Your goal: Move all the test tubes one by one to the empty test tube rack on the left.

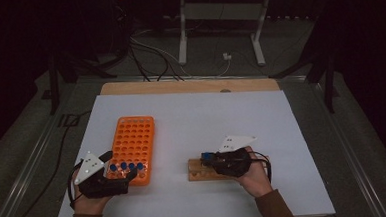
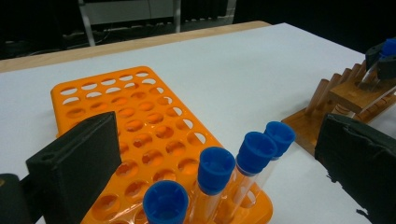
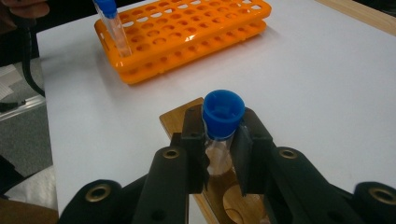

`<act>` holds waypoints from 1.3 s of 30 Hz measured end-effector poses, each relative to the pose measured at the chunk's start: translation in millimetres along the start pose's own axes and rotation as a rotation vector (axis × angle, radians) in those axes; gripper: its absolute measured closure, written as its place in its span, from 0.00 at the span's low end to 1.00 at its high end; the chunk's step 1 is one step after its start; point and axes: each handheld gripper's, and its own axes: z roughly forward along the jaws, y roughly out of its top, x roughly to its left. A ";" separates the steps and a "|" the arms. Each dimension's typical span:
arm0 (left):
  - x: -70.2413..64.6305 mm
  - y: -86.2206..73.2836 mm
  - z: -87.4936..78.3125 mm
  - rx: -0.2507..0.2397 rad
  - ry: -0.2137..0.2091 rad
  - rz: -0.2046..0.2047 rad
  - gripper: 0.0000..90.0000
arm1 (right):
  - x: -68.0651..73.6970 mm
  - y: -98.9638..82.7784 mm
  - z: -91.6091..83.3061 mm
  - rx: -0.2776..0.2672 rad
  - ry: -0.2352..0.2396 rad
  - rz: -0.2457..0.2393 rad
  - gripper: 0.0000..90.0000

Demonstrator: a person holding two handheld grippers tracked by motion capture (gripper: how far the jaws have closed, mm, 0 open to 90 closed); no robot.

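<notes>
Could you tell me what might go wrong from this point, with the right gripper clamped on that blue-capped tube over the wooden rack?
1. The right gripper pinches the blue-capped tube just under its cap; the smooth clear wall could slip or tilt if lifted quickly.
2. The wooden rack looks light and is not held down, so a skewed pull might drag it.
3. The left gripper stands open around the orange rack's four tubes; a stray move could knock them.

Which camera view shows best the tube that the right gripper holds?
The right gripper view: the blue-capped tube stands close between the right gripper pads. The high view shows a small blue spot; the left gripper view shows it at the edge.
</notes>
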 end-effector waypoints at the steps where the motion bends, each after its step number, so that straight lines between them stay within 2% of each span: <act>1: 0.0 0.0 0.0 0.000 0.000 0.000 0.01 | 0.2 0.1 0.0 0.001 -0.001 0.001 0.85; 34: -0.9 -0.3 0.2 -0.001 -0.001 -0.001 0.01 | -1.4 19.0 -17.8 -0.054 0.011 0.019 0.85; 39: -1.7 -0.2 0.6 0.001 -0.005 0.002 0.01 | -2.8 22.4 -21.6 -0.059 0.013 0.034 0.85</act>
